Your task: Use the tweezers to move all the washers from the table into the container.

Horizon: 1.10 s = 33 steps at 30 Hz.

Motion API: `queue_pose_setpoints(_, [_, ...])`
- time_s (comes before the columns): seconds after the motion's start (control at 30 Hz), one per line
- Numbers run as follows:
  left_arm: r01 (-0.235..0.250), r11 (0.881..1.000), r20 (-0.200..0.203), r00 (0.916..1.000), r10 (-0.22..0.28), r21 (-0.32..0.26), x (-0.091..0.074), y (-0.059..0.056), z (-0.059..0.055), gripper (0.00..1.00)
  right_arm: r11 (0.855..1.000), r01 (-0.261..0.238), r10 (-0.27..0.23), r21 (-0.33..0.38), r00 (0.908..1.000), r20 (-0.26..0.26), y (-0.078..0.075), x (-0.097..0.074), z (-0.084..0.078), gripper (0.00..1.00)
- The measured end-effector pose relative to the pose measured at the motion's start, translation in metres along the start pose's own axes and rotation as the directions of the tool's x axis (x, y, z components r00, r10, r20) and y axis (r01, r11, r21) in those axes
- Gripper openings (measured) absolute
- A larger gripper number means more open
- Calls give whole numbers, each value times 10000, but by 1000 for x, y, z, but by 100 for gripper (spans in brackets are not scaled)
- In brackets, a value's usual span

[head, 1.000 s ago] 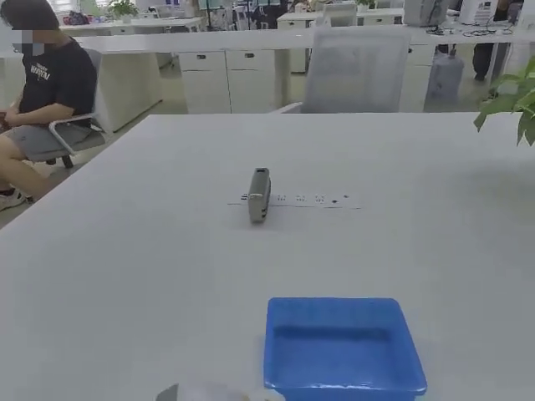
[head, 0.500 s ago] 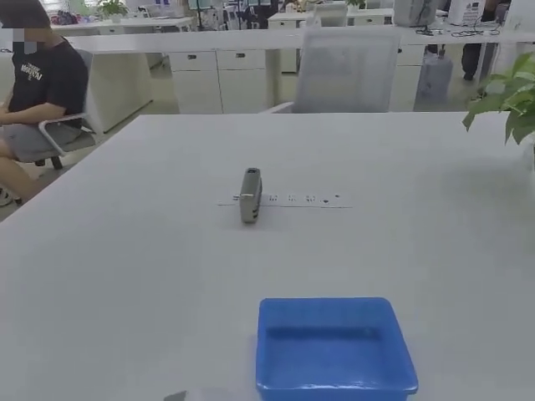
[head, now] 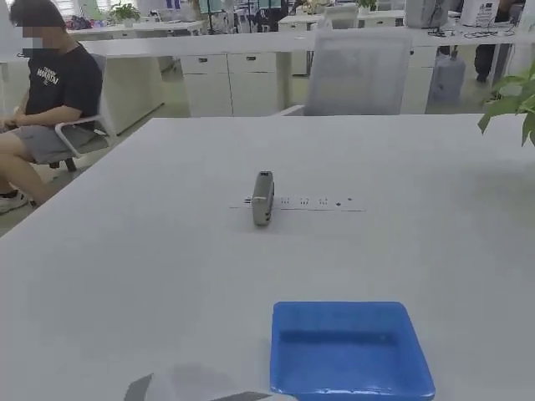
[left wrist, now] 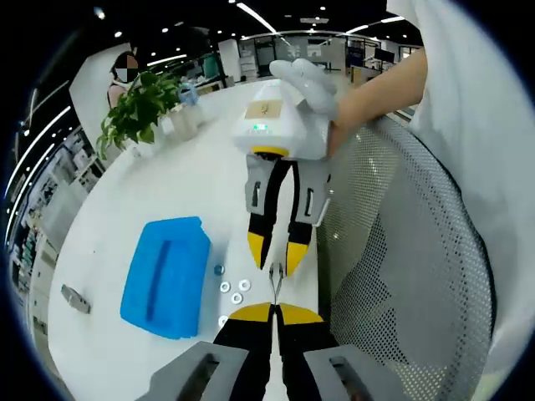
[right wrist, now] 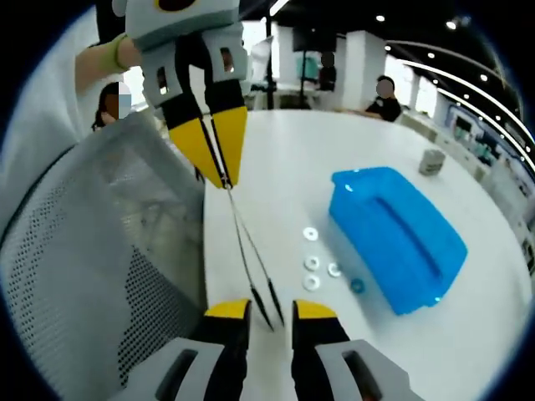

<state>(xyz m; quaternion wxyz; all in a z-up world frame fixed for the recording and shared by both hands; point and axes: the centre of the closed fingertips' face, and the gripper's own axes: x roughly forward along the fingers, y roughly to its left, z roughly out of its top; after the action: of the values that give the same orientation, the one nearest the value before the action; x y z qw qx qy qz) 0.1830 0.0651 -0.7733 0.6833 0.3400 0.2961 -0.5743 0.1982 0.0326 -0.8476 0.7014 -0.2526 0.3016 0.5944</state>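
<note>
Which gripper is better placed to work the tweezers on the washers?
Right, probably. The right gripper has open jaws astride both arms of the tweezers, so closing would pinch them; the left gripper only clamps their joined end.

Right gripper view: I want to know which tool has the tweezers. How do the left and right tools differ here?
The left tool has its jaws shut on the joined end of the tweezers; the right tool has its jaws apart, with the tweezers' spread legs between them. The left tool points down the view, the right tool up it. Both have yellow tips.
</note>
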Motion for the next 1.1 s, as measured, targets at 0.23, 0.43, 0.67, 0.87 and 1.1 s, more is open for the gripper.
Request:
queue_pose_setpoints(0.23, [69, 9995, 57, 10000, -71, 306, -4, 3, 16, 0, 9985, -397, 402, -376, 9991, 127, 5, 8, 7, 6])
queue_pose_setpoints(0.43, [-54, 9990, -48, 10000, 57, 433, -4, 17, 22, 0, 10000, 48, -46, -45, 9987, 514, -13, 8, 14, 6])
queue_pose_setpoints(0.67, [-238, 9984, -83, 9997, 242, 511, -3, 35, 29, 0, 9988, 328, -363, 369, 9946, 971, -30, 11, 22, 6])
queue_pose_setpoints(0.87, [-28, 9992, -269, 9996, 39, 387, 3, 41, 27, 0, 9975, 233, -299, 665, 9946, 992, -31, 14, 18, 6])
queue_pose_setpoints(1.1, [237, 9997, -229, 9995, -235, 84, 4, 46, 32, 0, 9939, 154, -292, 1089, 9915, 1264, -33, 14, 19, 7])
